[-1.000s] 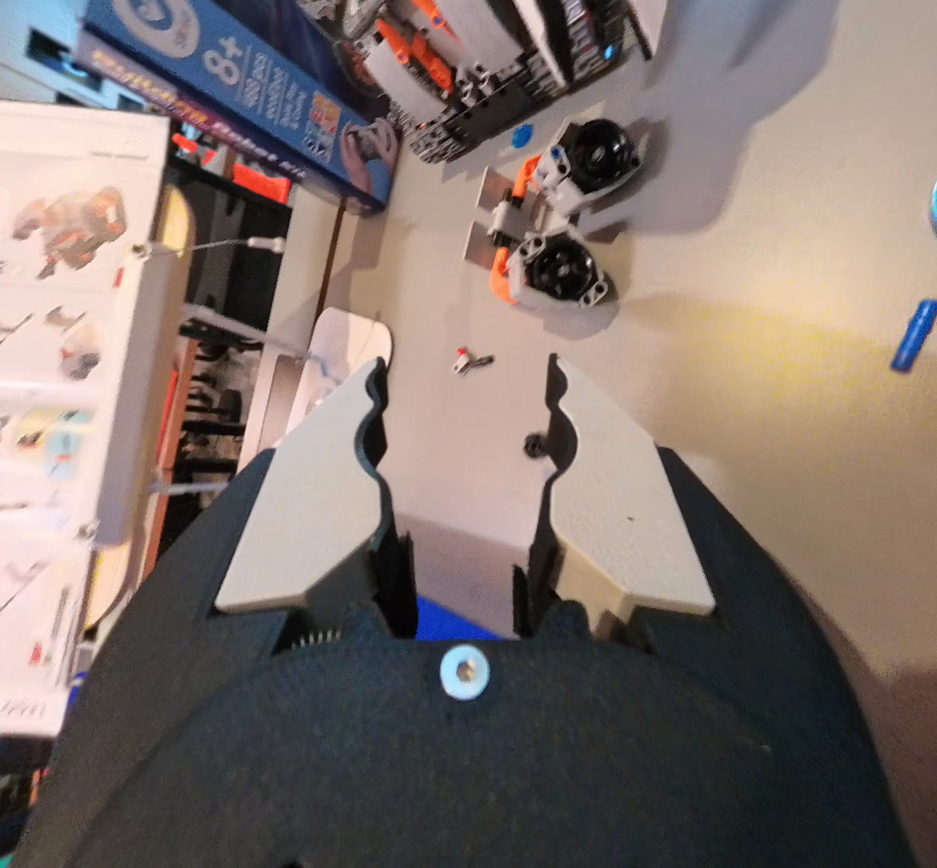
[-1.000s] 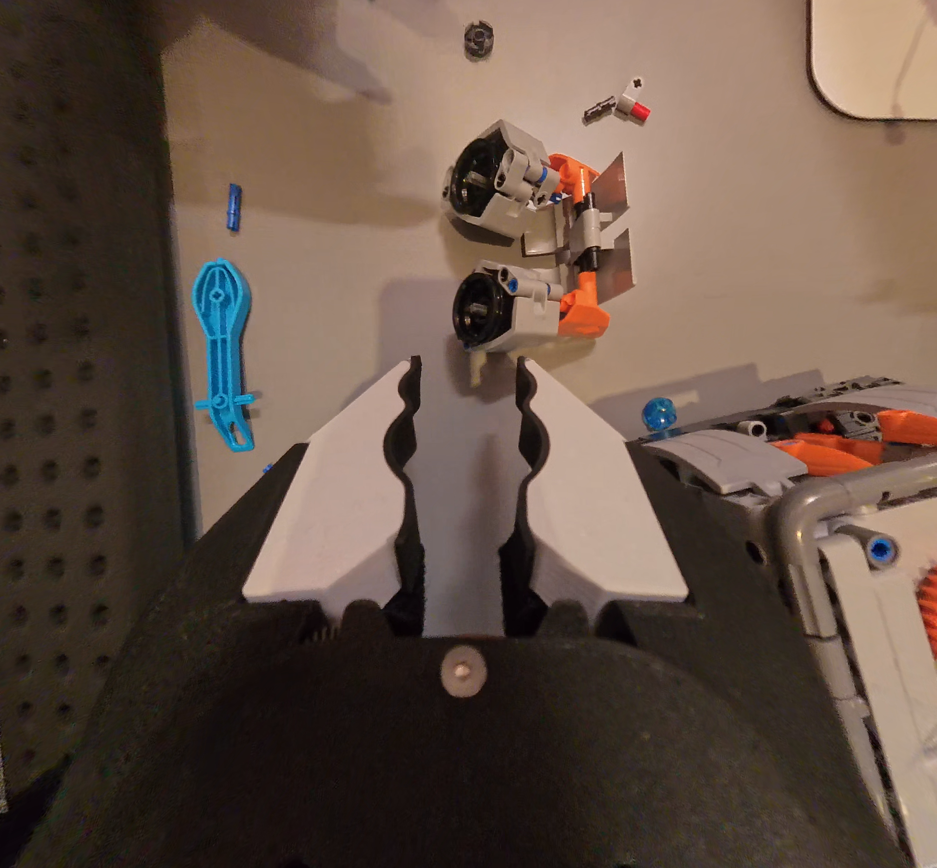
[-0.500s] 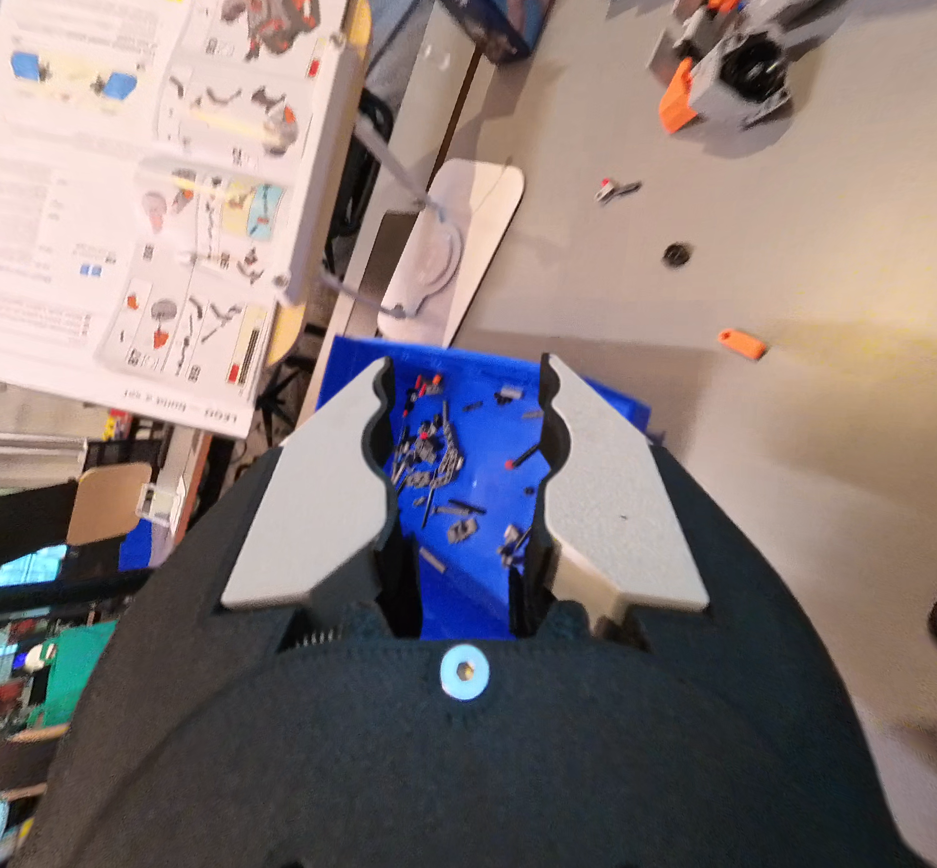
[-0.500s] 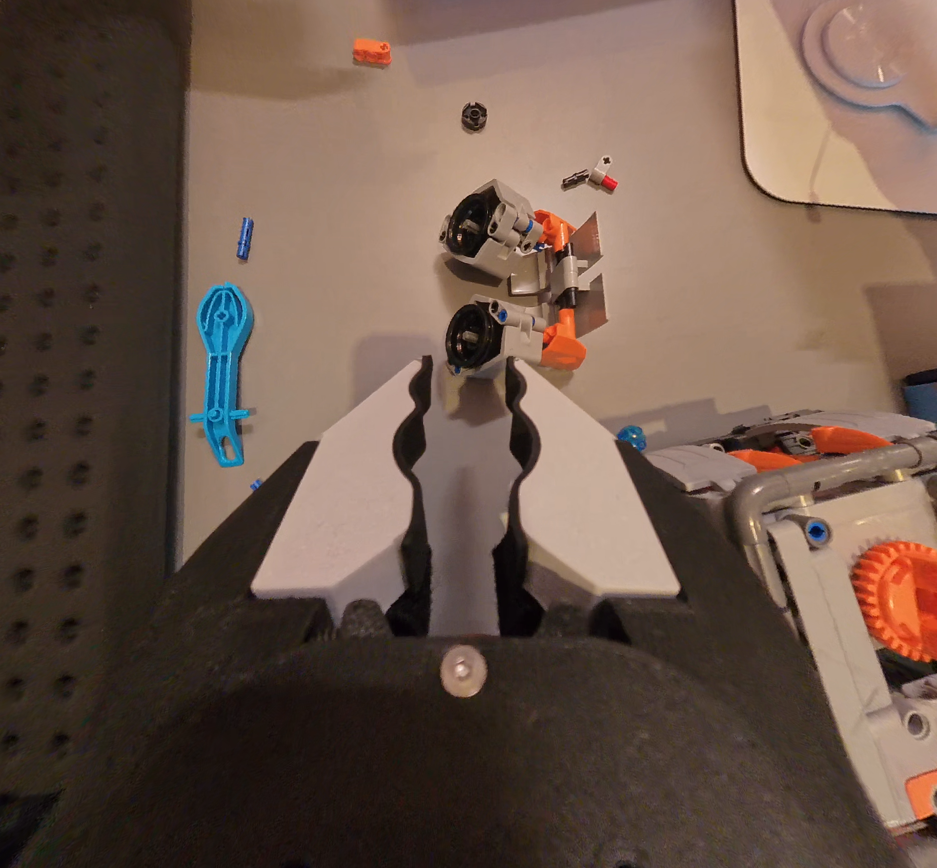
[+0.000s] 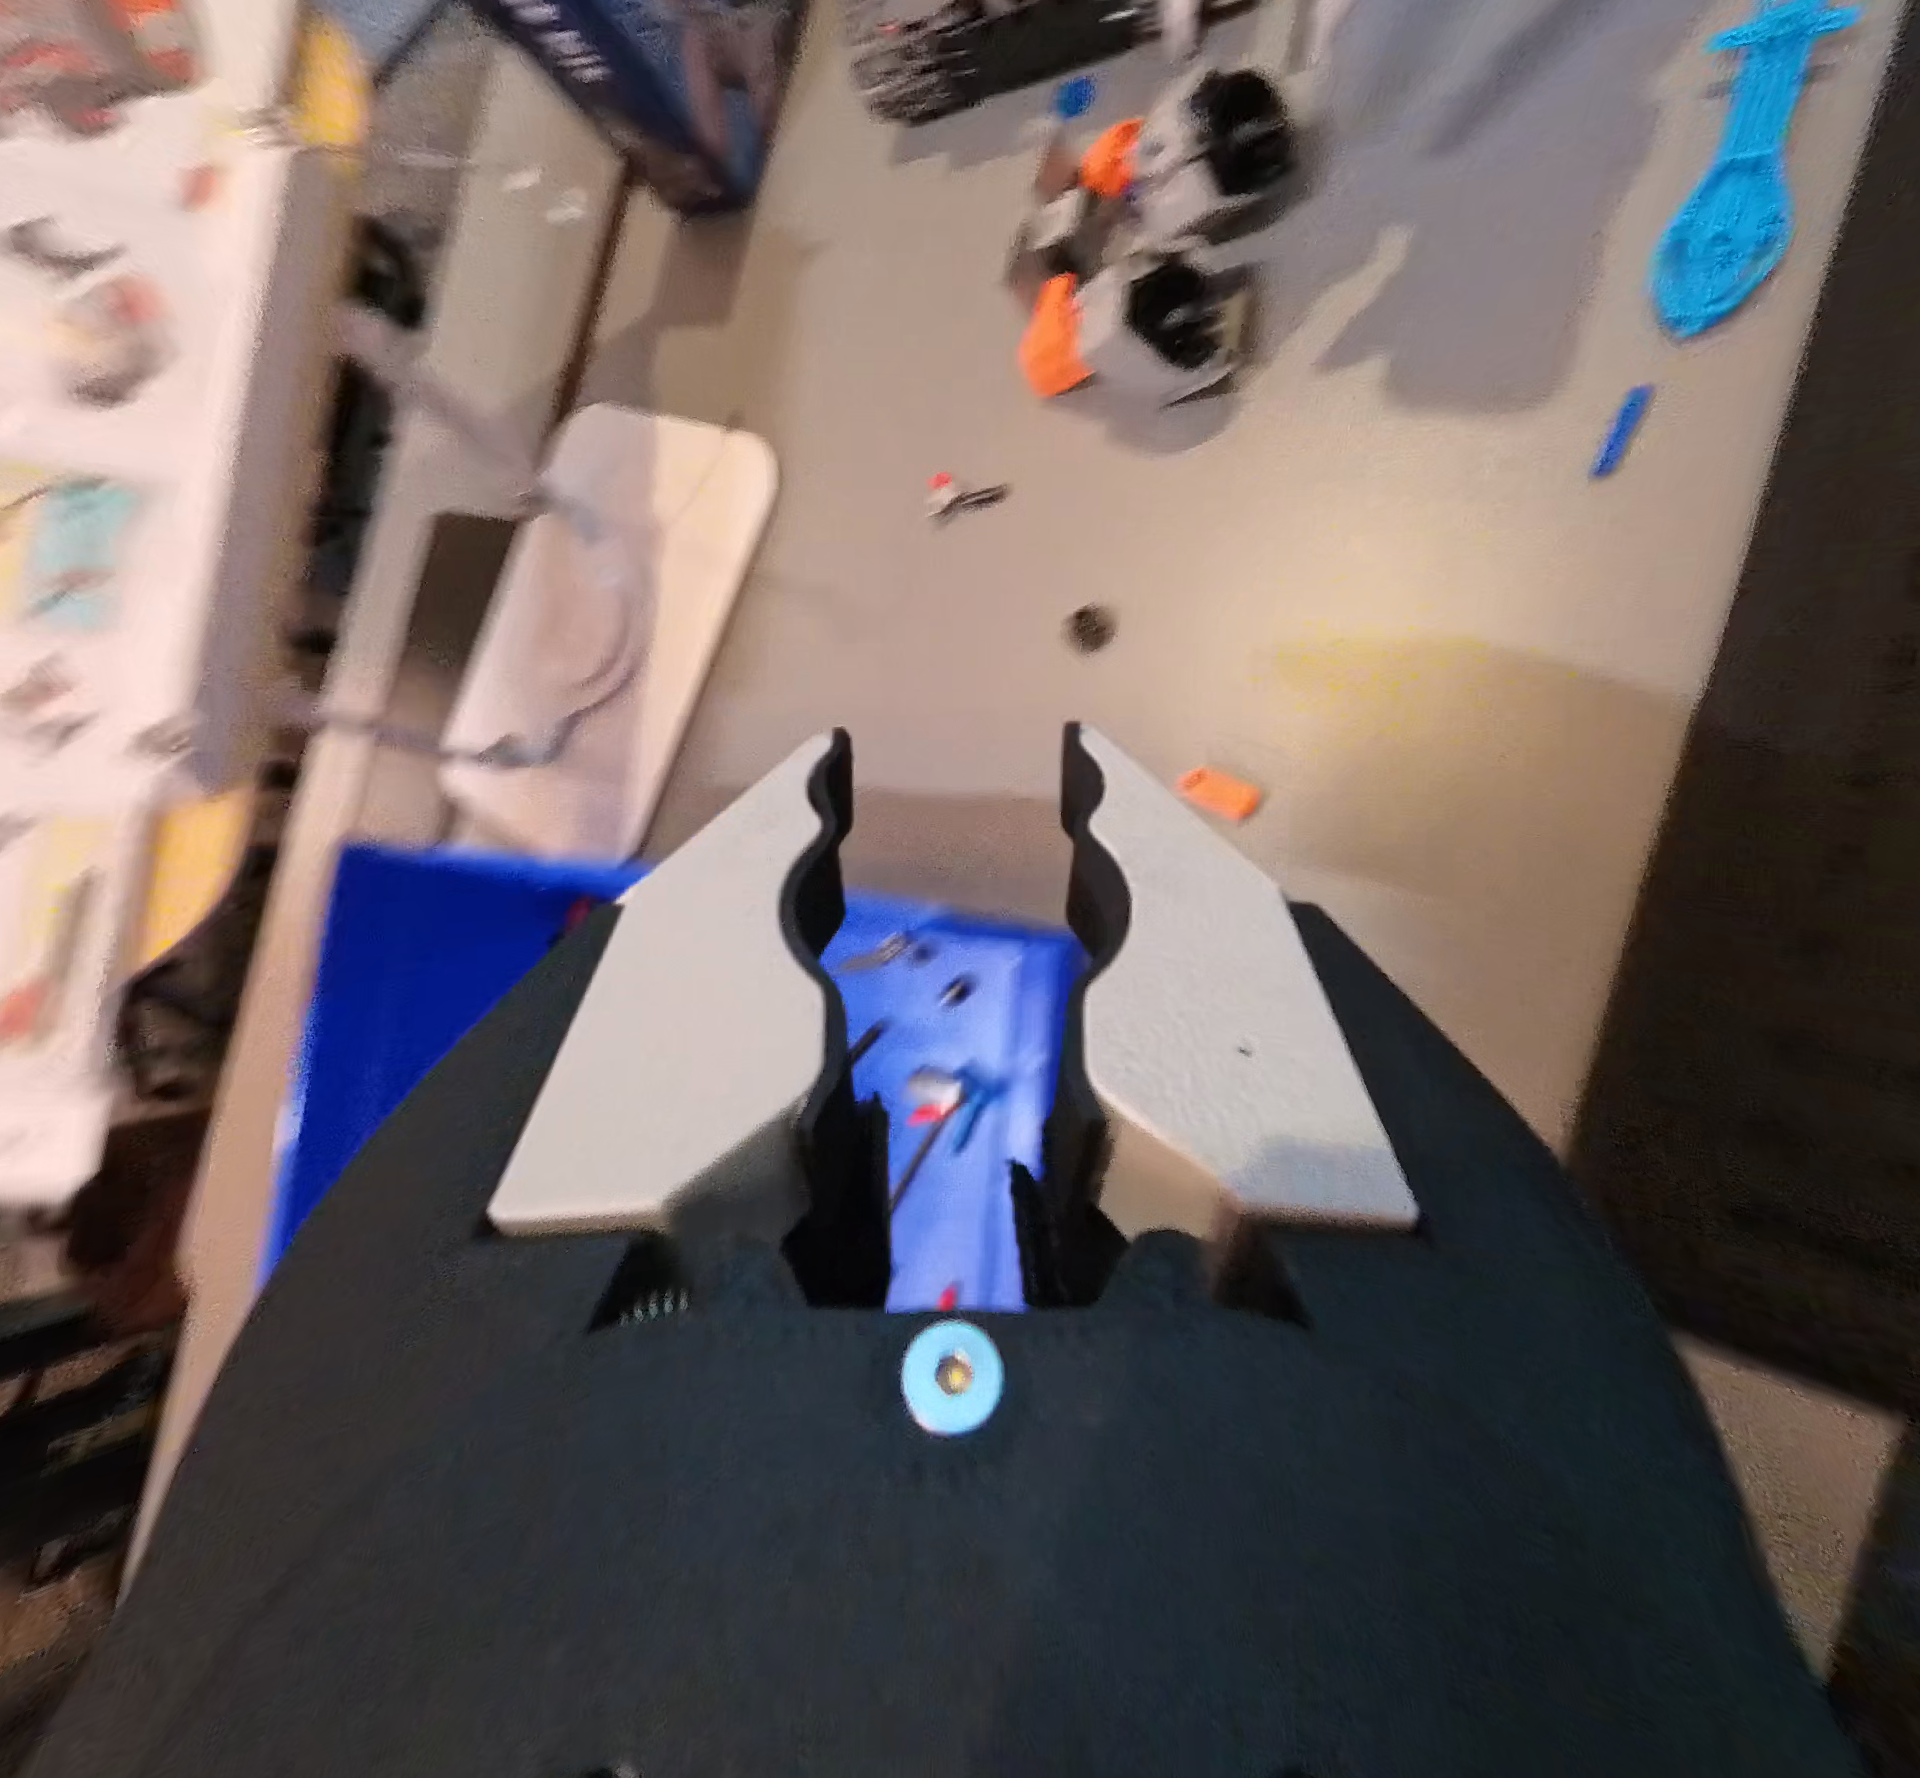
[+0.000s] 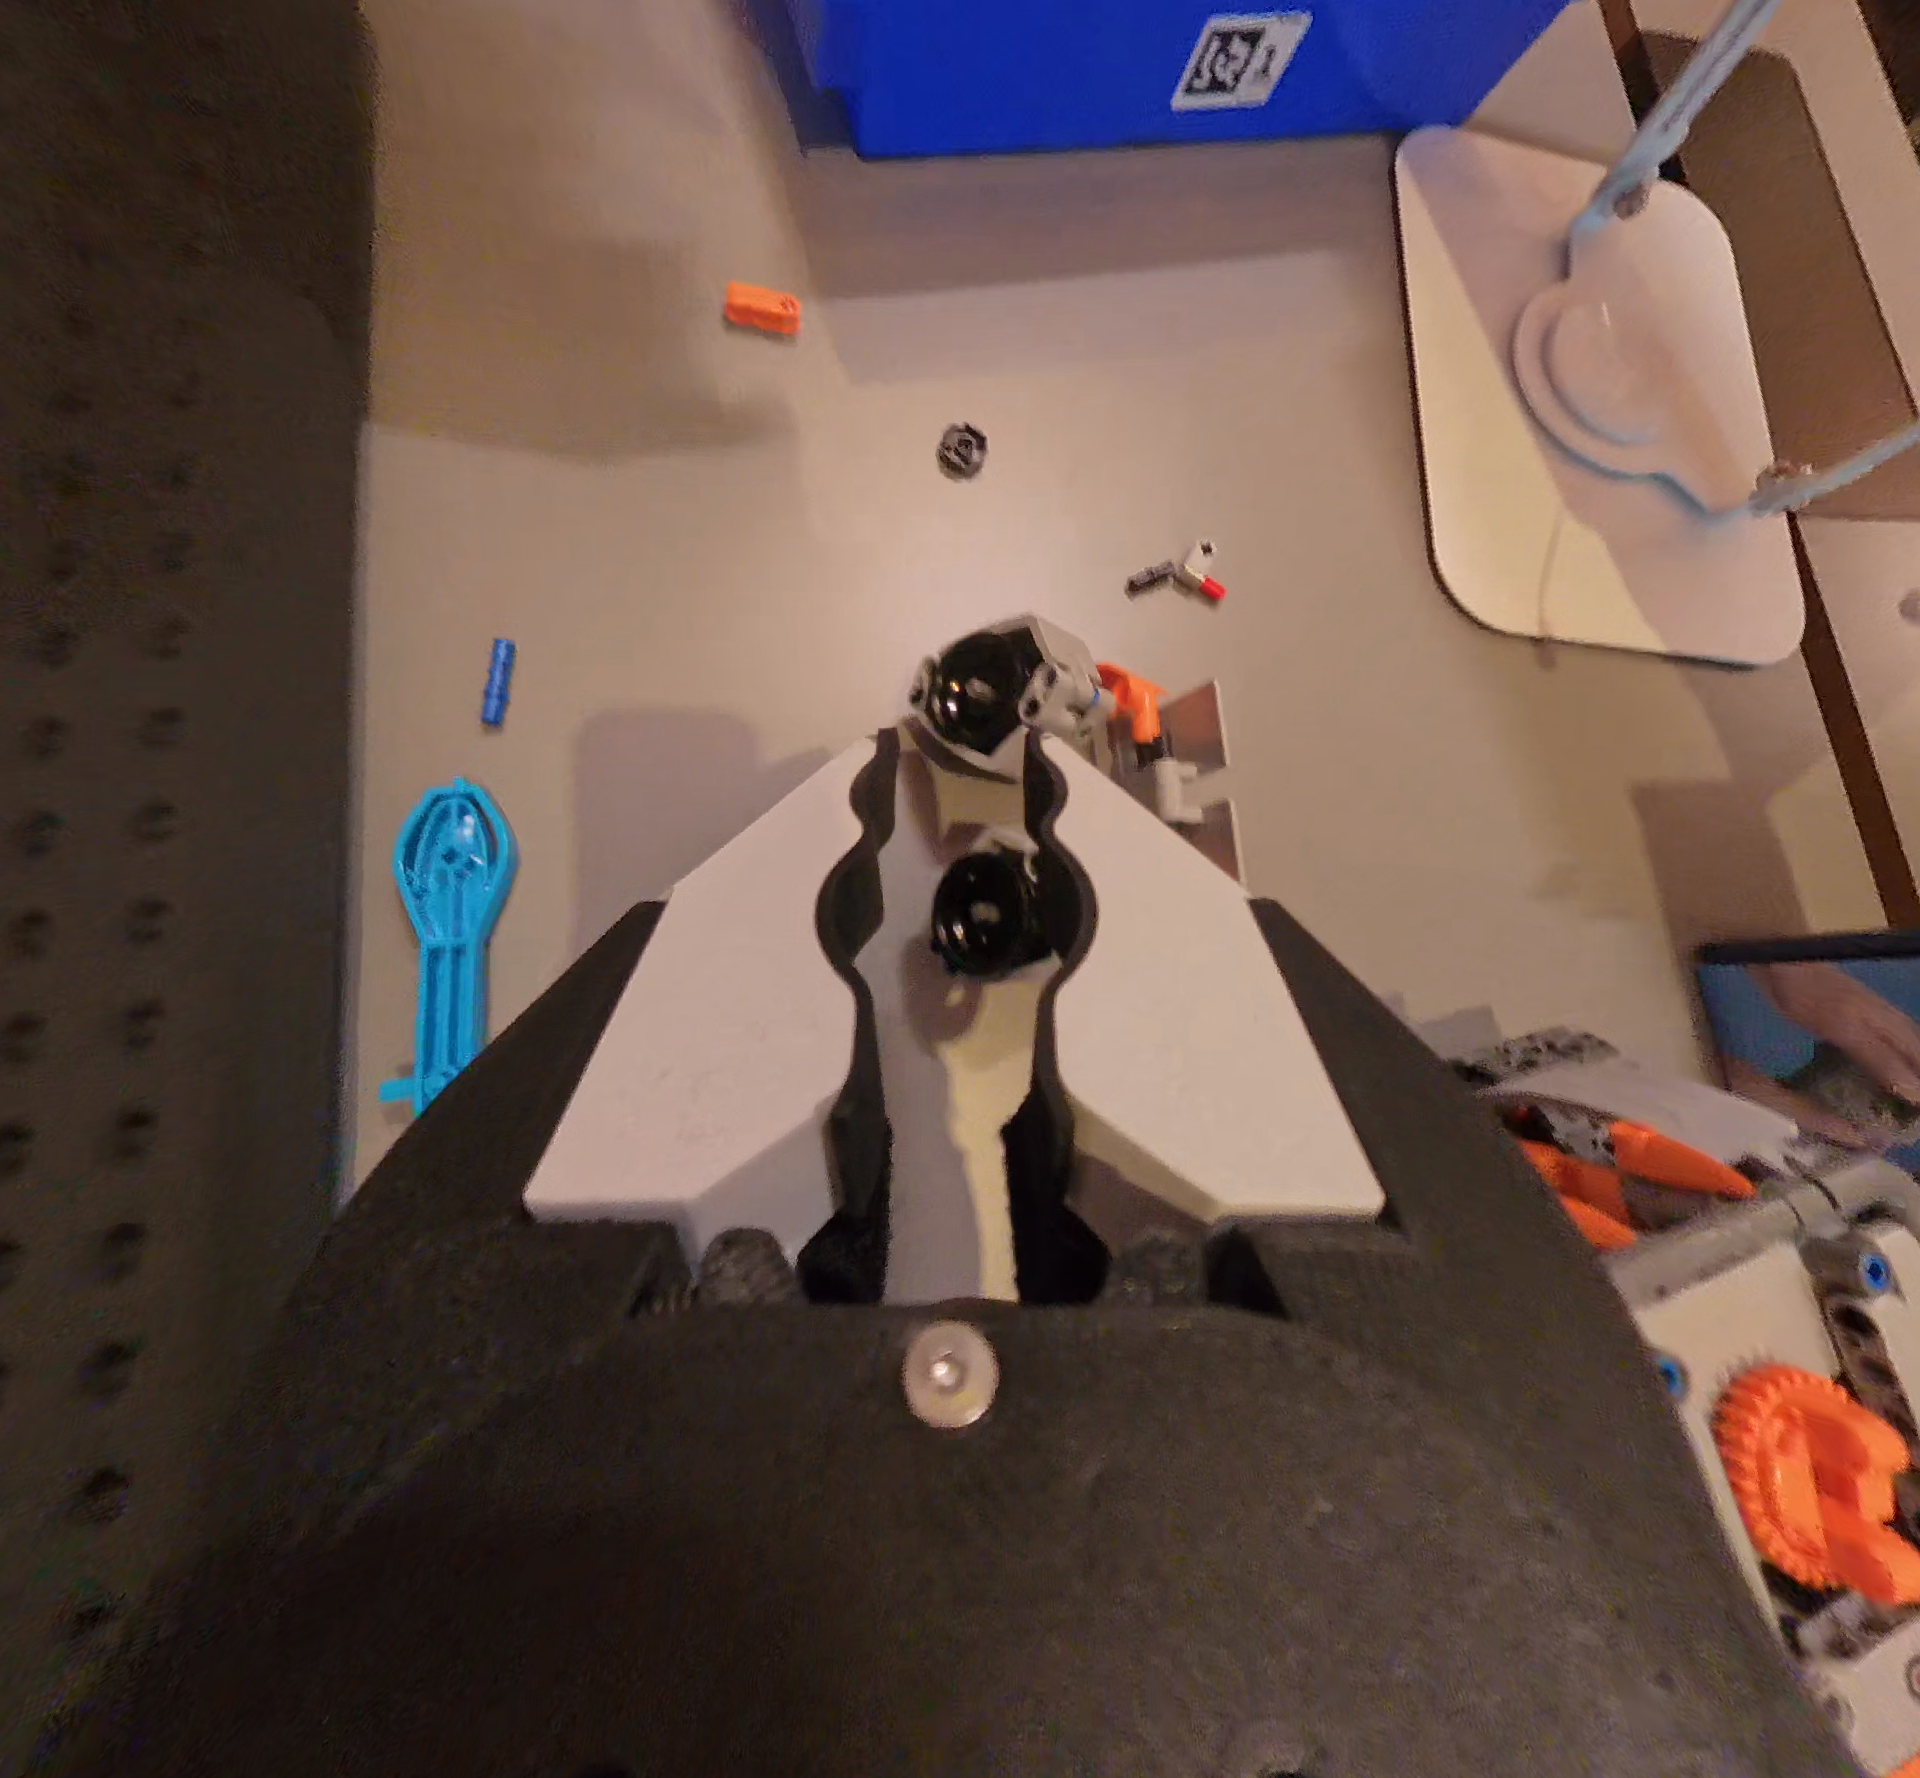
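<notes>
Between right gripper (image 6: 961, 752) jaws (parted): grey-black-orange assembly (image 6: 997, 689).

Beige tabletop (image 6: 1351, 793), warm dim light, dark perforated panel (image 6: 156, 585)

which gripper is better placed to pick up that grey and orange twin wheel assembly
Right, probably. The right gripper is open directly over the twin wheel assembly, one black hub between its fingers. The left gripper is open above the blue bin, well away.
</notes>
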`<state>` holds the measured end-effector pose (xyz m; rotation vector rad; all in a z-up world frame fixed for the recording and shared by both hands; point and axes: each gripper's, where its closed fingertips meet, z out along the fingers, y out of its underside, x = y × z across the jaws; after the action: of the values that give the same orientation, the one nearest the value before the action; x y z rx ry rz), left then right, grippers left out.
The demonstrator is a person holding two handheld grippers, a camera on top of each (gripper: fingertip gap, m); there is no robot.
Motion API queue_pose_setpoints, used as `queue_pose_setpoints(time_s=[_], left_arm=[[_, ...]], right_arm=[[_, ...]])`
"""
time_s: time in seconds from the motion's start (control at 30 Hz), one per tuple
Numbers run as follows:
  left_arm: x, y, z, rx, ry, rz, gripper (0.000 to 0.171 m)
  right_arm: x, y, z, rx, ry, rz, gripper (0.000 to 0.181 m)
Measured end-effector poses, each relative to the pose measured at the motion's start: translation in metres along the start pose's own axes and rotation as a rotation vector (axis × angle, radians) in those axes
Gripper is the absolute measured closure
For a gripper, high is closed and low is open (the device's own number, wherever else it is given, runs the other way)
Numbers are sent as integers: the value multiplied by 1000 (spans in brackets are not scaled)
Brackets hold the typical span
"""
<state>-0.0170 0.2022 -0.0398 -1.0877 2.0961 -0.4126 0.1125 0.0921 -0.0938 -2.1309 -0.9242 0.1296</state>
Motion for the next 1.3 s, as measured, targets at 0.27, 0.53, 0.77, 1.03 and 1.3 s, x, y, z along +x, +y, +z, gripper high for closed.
queue_pose_setpoints(time_s=[0.27,0.53,0.77,1.03,1.3], left_arm=[[56,13,117,-244,32,-48,145],[50,23,145,-269,26,-208,146],[54,23,147,-214,69,-326,162],[105,1,128,-79,318,-347,164],[87,19,84,-41,230,-349,140]], right_arm=[[-9,-5,8,6,34,-47,162],[-7,-1,3,32,20,-33,163],[-9,-3,-1,45,20,-40,163],[-10,-2,-2,46,17,-37,163],[-5,1,-5,51,23,-23,163]])
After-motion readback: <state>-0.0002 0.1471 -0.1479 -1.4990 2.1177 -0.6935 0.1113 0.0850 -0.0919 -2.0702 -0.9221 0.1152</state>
